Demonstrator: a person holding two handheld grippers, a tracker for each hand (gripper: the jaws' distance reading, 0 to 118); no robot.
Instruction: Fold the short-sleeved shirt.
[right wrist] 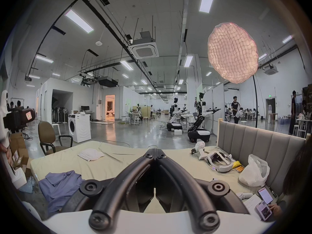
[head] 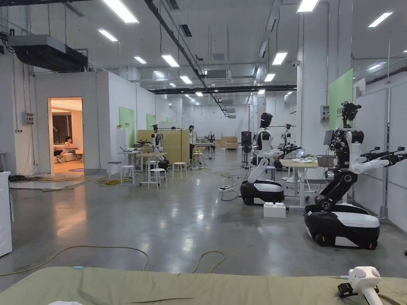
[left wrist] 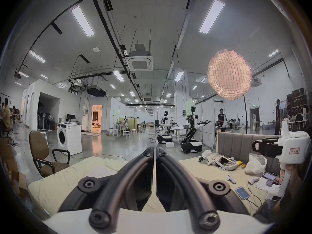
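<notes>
a: around the blue shirt (right wrist: pixel 59 187) on the mattress (right wrist: pixel 128 163), which way lies open?

b: the stretch beyond it is bare sheet up to a white folded cloth (right wrist: pixel 91 154), well apart from the shirt.

a: and far across from the shirt?

b: crowded along the headboard (right wrist: pixel 253 143): a headset (right wrist: pixel 219 161), a white plastic bag (right wrist: pixel 255 170), a spare white handheld device (right wrist: pixel 200 149), phones (right wrist: pixel 265 195) and papers.

The right gripper (right wrist: pixel 155 150), jaws closed and empty, hangs over the mattress (right wrist: pixel 118 163); a blue shirt (right wrist: pixel 59 185) lies crumpled at its near-left edge.
</notes>
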